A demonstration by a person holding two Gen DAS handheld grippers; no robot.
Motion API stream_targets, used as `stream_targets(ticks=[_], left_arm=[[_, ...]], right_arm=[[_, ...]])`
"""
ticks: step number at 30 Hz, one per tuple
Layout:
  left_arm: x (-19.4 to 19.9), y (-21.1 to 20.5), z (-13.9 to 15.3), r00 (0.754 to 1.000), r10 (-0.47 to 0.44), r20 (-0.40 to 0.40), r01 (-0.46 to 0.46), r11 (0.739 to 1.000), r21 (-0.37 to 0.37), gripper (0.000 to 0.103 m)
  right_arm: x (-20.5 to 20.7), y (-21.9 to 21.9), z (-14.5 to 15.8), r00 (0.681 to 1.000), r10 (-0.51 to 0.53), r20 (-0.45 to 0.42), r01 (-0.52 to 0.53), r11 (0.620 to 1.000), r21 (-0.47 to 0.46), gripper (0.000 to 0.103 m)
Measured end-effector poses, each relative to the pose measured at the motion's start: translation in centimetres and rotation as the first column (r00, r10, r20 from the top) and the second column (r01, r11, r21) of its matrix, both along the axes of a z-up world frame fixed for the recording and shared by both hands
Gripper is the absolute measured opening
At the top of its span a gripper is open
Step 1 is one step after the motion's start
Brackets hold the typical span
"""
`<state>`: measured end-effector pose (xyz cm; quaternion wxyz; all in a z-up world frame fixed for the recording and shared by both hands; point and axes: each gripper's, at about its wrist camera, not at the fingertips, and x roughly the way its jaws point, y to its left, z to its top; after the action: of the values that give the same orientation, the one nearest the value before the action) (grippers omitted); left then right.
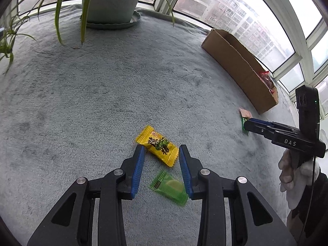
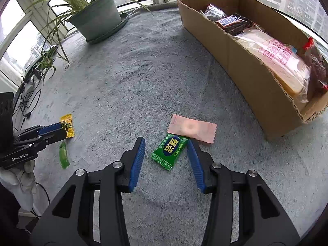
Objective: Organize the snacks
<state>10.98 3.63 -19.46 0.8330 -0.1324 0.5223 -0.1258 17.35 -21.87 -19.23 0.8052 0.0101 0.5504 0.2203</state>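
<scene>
My left gripper (image 1: 161,150) is open, its tips on either side of a yellow candy (image 1: 157,148) on the grey blanket; a light green candy (image 1: 170,187) lies nearer, between the fingers. My right gripper (image 2: 166,143) is open around a dark green candy (image 2: 169,151), with a pink candy (image 2: 192,128) just beyond it. The cardboard box (image 2: 252,73) at the right holds several snacks. The right gripper also shows in the left wrist view (image 1: 249,123), and the left gripper in the right wrist view (image 2: 61,131).
A green potted plant (image 1: 111,0) on a saucer stands at the back of the blanket (image 1: 102,86). Windows run along the far side. Cables (image 2: 26,100) hang off the left edge in the right wrist view.
</scene>
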Motion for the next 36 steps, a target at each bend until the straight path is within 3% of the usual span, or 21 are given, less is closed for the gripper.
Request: stream_targets(ticks=[12, 20, 24, 36], left_arm=[[1.1, -1.9, 0.0, 0.999, -0.034, 0.02, 0.033, 0.998, 0.045, 0.038], [1.2, -3.4, 0.1, 0.996, -0.077, 0.051, 0.066, 0.98, 0.187, 0.037], [1.1, -3.2, 0.0, 0.994, -0.083, 0.067, 0.066, 0.971, 0.23, 0.022], [0.5, -1.7, 0.3, 0.996, -0.049, 0.071, 0.038, 0.988, 0.15, 0.01]], right_arm=[[-0.6, 3.1, 0.2, 0.99, 0.123, 0.065, -0.113, 0.983, -0.144, 0.041], [-0.4, 2.9, 0.2, 0.989, 0.134, 0.067, -0.12, 0.977, -0.175, 0.026], [-0.3, 2.9, 0.2, 0.989, 0.134, 0.065, -0.121, 0.977, -0.176, 0.025], [-0.6, 2.8, 0.5, 0.99, 0.123, 0.067, -0.115, 0.987, -0.114, 0.023]])
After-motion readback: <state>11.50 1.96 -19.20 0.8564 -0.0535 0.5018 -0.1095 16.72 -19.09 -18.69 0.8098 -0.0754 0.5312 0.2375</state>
